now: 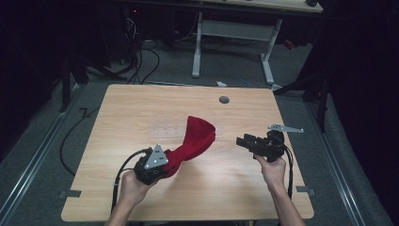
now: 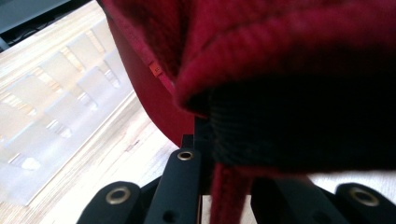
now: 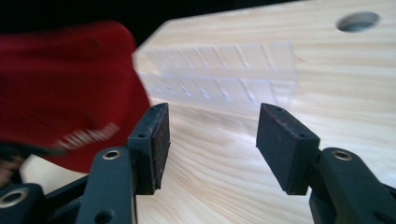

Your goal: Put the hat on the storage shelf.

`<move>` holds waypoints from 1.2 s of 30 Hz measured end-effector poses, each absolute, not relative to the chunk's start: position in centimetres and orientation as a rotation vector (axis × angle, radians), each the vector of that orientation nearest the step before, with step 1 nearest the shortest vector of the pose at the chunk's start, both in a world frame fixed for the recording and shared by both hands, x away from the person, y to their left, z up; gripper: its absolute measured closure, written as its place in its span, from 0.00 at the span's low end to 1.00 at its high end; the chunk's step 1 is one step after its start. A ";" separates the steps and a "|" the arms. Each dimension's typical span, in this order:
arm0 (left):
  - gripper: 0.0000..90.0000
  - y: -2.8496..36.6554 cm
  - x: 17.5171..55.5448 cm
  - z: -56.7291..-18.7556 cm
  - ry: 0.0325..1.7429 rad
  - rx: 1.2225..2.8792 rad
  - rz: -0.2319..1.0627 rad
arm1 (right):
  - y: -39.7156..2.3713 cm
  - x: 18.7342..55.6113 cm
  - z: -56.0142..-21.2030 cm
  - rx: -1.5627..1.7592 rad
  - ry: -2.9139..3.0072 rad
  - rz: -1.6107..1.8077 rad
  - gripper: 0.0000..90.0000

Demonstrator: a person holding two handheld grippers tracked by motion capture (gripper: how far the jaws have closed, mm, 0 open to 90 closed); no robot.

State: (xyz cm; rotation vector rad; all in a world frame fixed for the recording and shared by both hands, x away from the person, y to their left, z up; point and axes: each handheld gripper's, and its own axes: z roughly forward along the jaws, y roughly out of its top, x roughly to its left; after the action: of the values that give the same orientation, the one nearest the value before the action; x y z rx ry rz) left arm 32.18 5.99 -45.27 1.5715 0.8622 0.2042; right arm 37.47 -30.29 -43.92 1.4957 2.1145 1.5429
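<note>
Lower left of the high view, the left gripper (image 1: 164, 165) is clenched on one end of the red cap (image 1: 195, 141), and the fabric lifts up and right from it toward the centre of the table (image 1: 141, 103). In the left gripper view the cap (image 2: 280, 70) fills the upper right, with a strip of it pinched between the black jaws at the bottom; a clear tray (image 2: 60, 107) lies on the wood at left. Right of centre in the high view, the right gripper (image 1: 242, 141) points left at the cap, apart from it. In its own view the right gripper (image 3: 212, 140) is released, nothing between the pads, the cap (image 3: 65, 88) blurred at left, the tray (image 3: 224, 74) beyond, a round hole (image 3: 357, 21) upper right.
</note>
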 end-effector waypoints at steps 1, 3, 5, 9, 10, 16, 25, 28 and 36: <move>0.93 6.2 32.3 -45.2 0.872 1.556 0.199 | -30.3 37.4 -44.5 1.496 2.113 1.511 0.49; 0.93 6.5 32.5 -45.1 0.888 1.539 0.197 | -30.5 37.4 -45.6 1.517 2.106 1.452 0.48; 0.93 6.9 32.7 -45.0 0.904 1.519 0.198 | -30.7 37.4 -46.8 1.534 2.105 1.404 0.47; 0.93 7.6 33.1 -44.7 0.933 1.474 0.192 | -30.9 37.3 -48.8 1.531 2.096 1.280 0.46; 0.93 7.7 33.2 -44.6 0.939 1.464 0.190 | -30.9 37.3 -49.1 1.533 2.093 1.249 0.45; 0.93 8.5 33.8 -44.4 0.970 1.404 0.179 | -31.3 37.1 -51.3 1.527 2.062 1.093 0.44; 0.93 9.9 34.5 -43.8 1.006 1.320 0.179 | -31.1 37.1 -53.0 1.496 2.034 0.910 0.42; 0.93 10.1 34.6 -43.5 1.013 1.302 0.193 | -31.1 37.0 -53.0 1.491 2.032 0.895 0.42; 0.93 11.2 35.3 -42.8 1.059 1.240 0.206 | -30.8 36.9 -53.1 1.476 2.033 0.860 0.42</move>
State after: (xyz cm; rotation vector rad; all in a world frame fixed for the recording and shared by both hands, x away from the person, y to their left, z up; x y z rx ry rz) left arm 35.33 11.21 -42.84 1.2398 1.0587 0.2061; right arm 36.94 -30.83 -53.05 1.4764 2.0326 0.8601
